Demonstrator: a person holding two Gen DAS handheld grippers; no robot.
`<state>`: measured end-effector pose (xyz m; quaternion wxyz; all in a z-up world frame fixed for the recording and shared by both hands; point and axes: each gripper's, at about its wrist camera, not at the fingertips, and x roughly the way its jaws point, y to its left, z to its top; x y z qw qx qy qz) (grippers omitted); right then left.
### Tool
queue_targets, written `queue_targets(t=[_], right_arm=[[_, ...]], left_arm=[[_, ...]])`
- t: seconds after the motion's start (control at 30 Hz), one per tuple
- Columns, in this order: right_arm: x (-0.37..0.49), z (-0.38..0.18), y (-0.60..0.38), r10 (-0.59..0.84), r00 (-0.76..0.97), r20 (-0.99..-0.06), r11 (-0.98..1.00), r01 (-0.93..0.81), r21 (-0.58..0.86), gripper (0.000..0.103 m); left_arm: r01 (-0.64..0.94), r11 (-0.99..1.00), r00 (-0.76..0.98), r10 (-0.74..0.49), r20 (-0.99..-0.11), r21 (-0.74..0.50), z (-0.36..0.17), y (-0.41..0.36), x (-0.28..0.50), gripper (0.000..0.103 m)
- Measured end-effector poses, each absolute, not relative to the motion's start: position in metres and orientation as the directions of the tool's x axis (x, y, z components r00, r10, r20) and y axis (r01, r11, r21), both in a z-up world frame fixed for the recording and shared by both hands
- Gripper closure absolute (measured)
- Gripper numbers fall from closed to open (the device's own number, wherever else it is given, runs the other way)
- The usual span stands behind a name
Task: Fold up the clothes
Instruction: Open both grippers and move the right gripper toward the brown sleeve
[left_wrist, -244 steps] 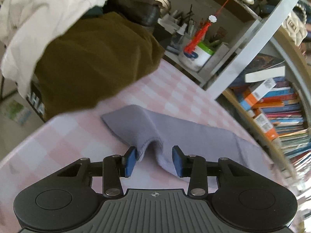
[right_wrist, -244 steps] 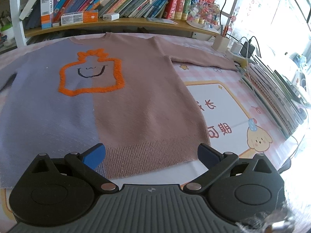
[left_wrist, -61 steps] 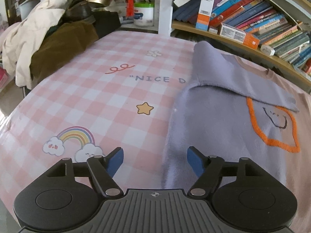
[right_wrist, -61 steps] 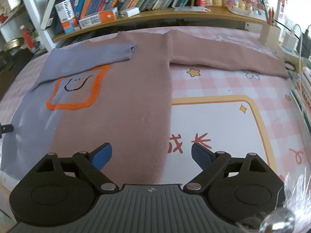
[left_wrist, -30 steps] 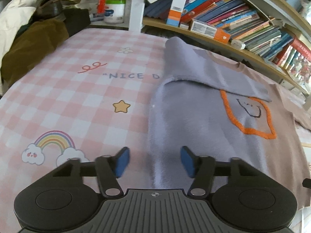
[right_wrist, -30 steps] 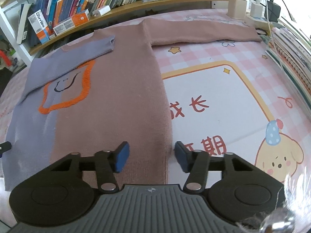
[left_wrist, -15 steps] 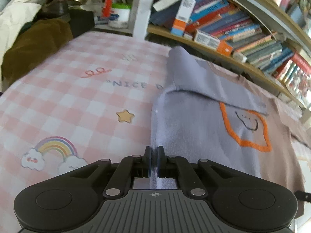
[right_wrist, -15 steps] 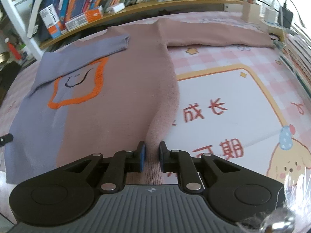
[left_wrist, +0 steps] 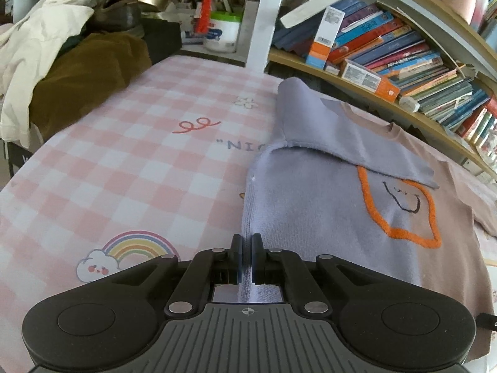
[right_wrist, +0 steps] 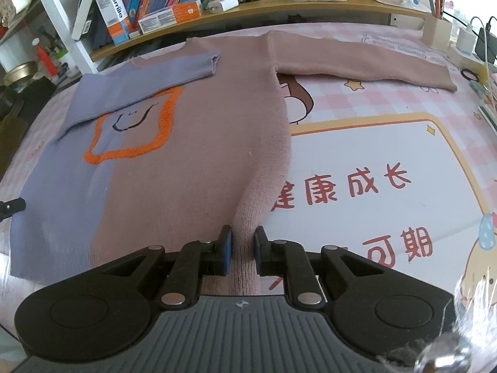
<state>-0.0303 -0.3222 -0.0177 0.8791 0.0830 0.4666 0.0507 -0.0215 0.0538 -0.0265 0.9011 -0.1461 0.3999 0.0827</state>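
Item: sweater (right_wrist: 192, 161), lilac and mauve, flat on the checked worktop (left_wrist: 130, 161), lilac sleeve already folded across its chest, mauve sleeve outstretched. Left gripper (left_wrist: 245, 256), spread a second ago, now pinches the lilac hem corner; right gripper (right_wrist: 243, 250), likewise spread before, now pinches the mauve hem edge. Both corners secured, so the lengthwise fold probably comes next.

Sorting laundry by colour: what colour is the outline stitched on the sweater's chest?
Orange outline on the sweater, clearest in the right wrist view.
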Motion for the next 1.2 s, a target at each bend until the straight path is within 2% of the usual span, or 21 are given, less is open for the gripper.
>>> queue_targets(t=[0.07, 0.13, 0.17, 0.2, 0.23, 0.27, 0.3, 0.4, 0.67, 0.87, 1.2], right_arm=[[-0.031, -0.018, -0.323, 0.162, 0.560, -0.813, 0.981, -0.002, 0.194, 0.089], [-0.032, -0.016, -0.320, 0.138, 0.566, -0.813, 0.985, 0.005, 0.171, 0.079], [-0.032, -0.015, -0.318, 0.121, 0.570, -0.813, 0.988, 0.009, 0.153, 0.060], [-0.034, -0.012, -0.316, 0.107, 0.584, -0.805, 0.990, 0.010, 0.139, 0.049], [-0.035, -0.008, -0.314, 0.099, 0.599, -0.795, 0.991, 0.009, 0.131, 0.047], [-0.037, -0.005, -0.313, 0.095, 0.609, -0.787, 0.992, 0.010, 0.127, 0.044], [-0.038, -0.003, -0.311, 0.090, 0.619, -0.780, 0.992, 0.010, 0.123, 0.040], [-0.043, 0.001, -0.308, 0.082, 0.627, -0.775, 0.993, 0.016, 0.117, 0.032], [-0.063, 0.001, -0.298, 0.040, 0.622, -0.782, 0.994, 0.053, 0.093, 0.023], [-0.081, -0.001, -0.296, 0.007, 0.617, -0.787, 0.991, 0.098, 0.086, 0.022], [-0.095, 0.003, -0.298, -0.044, 0.615, -0.788, 0.988, 0.143, 0.056, 0.021]], left_arm=[[-0.270, 0.943, 0.654, 0.031, -0.756, -0.195, -0.028, 0.056, -0.020, 0.092], [-0.267, 0.944, 0.649, 0.025, -0.761, -0.196, -0.027, 0.057, -0.021, 0.087], [-0.263, 0.945, 0.650, 0.024, -0.760, -0.195, -0.026, 0.057, -0.022, 0.077], [-0.260, 0.947, 0.653, 0.026, -0.757, -0.191, -0.024, 0.056, -0.023, 0.065], [-0.254, 0.950, 0.659, 0.030, -0.752, -0.184, -0.022, 0.055, -0.025, 0.060], [-0.248, 0.953, 0.665, 0.036, -0.746, -0.175, -0.019, 0.054, -0.027, 0.050], [-0.243, 0.955, 0.670, 0.040, -0.741, -0.169, -0.017, 0.053, -0.029, 0.044], [-0.230, 0.961, 0.681, 0.046, -0.731, -0.153, -0.012, 0.051, -0.034, 0.037], [-0.226, 0.963, 0.673, 0.044, -0.739, -0.149, -0.011, 0.054, -0.051, 0.030], [-0.201, 0.972, 0.669, 0.043, -0.742, -0.125, -0.013, 0.046, -0.067, 0.022], [-0.183, 0.975, 0.674, 0.030, -0.738, -0.127, -0.016, 0.038, -0.077, 0.020]])
